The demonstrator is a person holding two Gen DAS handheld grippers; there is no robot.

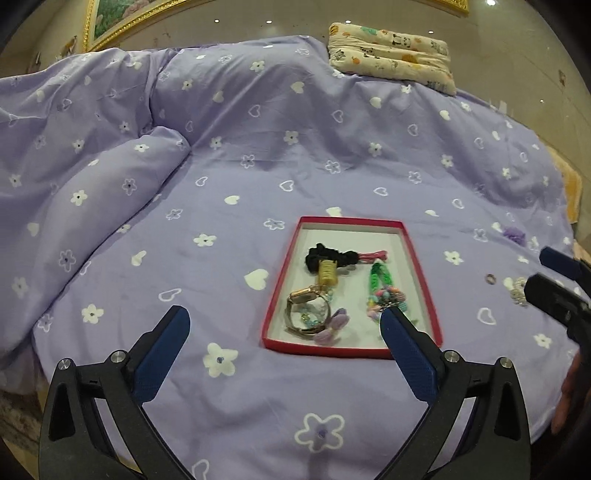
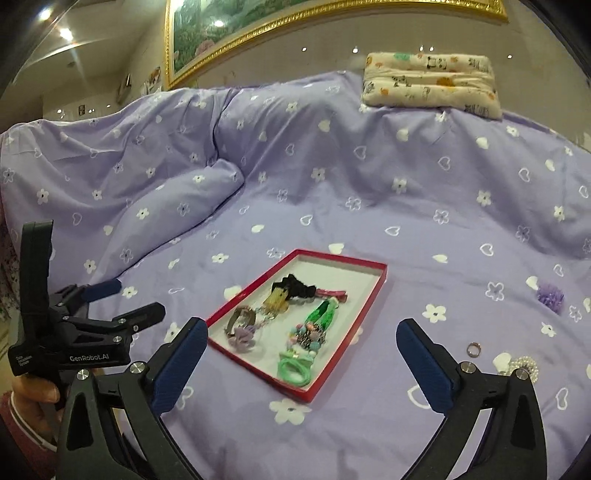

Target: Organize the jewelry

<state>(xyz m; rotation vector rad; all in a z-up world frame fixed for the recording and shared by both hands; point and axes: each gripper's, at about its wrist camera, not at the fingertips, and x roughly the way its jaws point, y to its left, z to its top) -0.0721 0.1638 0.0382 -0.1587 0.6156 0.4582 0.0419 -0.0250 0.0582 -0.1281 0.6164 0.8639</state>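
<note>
Purple flower-and-heart bedspread [image 1: 258,155] is covering the bed, with a small cartoon-print pillow [image 1: 391,51] sitting at the far edge and a gold picture frame [image 2: 258,33] hanging on the wall behind.

Red-rimmed tray [image 1: 280,280] is lying flat on the bed, mid-scene. It is holding a black scrunchie [image 1: 328,254], a pink clip [image 1: 373,254] touching it, a gold charm [image 1: 327,275], a watch [image 1: 304,314], a purple bow [image 1: 332,328], and a green beaded piece [image 1: 380,284] along the right side.

Loose on the bedspread, right of the tray: a small ring [image 2: 473,349], a sparkly silver piece [image 2: 524,365] beside it, and a purple flower scrunchie [image 2: 550,295] further back.

Left gripper [image 1: 284,325] is hovering near the tray's front edge, jaws spread wide, holding nothing. Right gripper [image 2: 301,338] is hovering over the tray's near-right corner, jaws also wide apart, empty. Neither is touching any item.
</note>
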